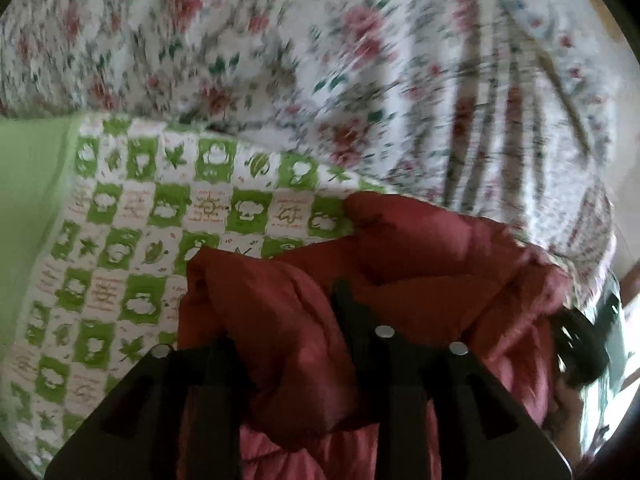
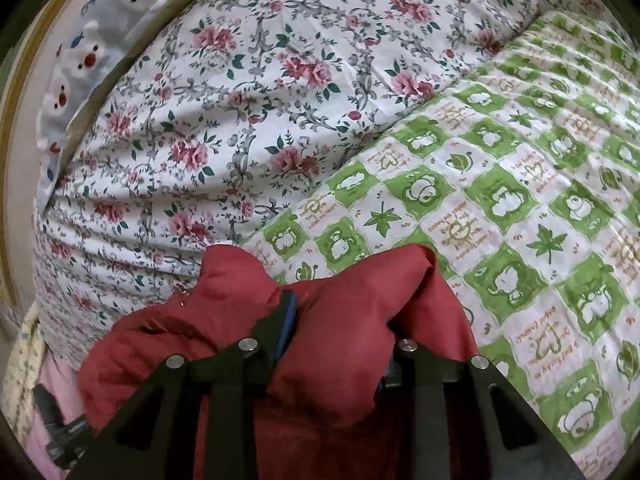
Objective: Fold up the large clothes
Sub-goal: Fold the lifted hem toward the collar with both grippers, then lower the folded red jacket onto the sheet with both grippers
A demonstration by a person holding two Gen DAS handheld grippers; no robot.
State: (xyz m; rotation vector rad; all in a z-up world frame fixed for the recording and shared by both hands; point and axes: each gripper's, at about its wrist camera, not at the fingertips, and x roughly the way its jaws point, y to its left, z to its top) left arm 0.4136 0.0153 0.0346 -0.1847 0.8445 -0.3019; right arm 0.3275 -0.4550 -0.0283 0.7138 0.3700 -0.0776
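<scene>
Red jacket [image 2: 336, 320] swallowing right fingers [image 2: 286, 320]

Red padded jacket [image 2: 328, 320], green-and-white checked bedsheet [image 2: 520, 200], white quilt [image 2: 240, 100] with pink roses, black fingers [image 2: 286, 320]

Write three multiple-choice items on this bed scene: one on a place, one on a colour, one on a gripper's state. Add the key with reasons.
1. Where does the floral duvet lie, seen from the right wrist?
A. left of the green checked sheet
B. right of it
C. under the garment

2. What colour is the puffy garment?
A. blue
B. red
C. grey

3. What is the right gripper doing?
A. hanging open above the sheet
B. shut on the duvet
C. shut on the garment

Key: 1 A, the flowers fill the left and the checks the right. 2 B, it shows red in both views. 3 C, red cloth bulges between its fingers.
</scene>
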